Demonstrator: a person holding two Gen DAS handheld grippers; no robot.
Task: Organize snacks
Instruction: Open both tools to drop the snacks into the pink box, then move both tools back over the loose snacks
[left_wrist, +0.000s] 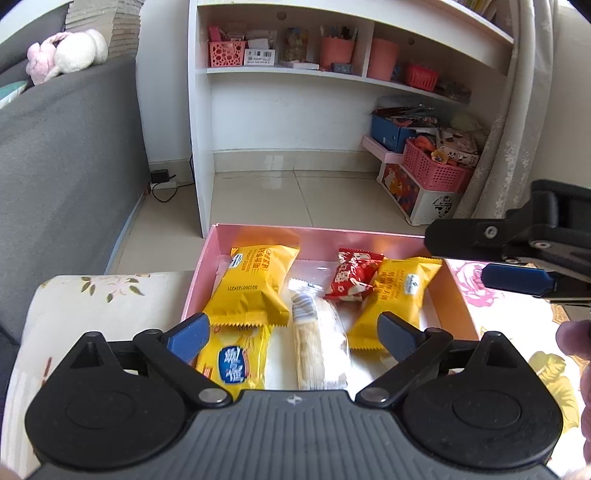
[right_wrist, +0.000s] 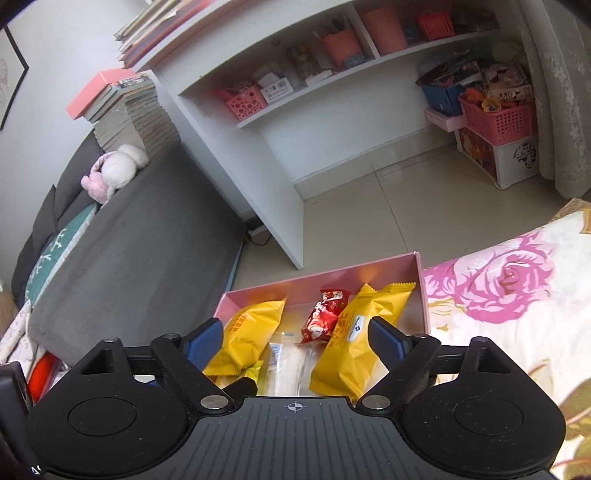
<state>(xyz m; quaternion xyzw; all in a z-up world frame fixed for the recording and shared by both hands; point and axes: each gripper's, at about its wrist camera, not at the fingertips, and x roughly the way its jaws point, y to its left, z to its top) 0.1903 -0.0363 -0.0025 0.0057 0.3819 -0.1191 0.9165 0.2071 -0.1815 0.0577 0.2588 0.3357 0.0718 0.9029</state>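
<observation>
I see the shallow pink cardboard box (left_wrist: 456, 295) at lower centre of both views, resting on a floral-printed cloth (left_wrist: 92, 295). Inside lie two yellow foil snack packets (left_wrist: 255, 284) (left_wrist: 395, 295), a red wrapped candy (left_wrist: 352, 277), a clear-wrapped wafer bar (left_wrist: 317, 347) and a yellow-and-blue packet (left_wrist: 232, 365), side by side, probably so each stays reachable. My left gripper (left_wrist: 291, 332) hovers over them, fingers apart, empty; my right gripper (right_wrist: 295, 336) likewise.

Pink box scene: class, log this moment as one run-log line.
left gripper: open, empty | right gripper: open, empty | pink box: five snacks inside | red packet: beside yellow packet
</observation>
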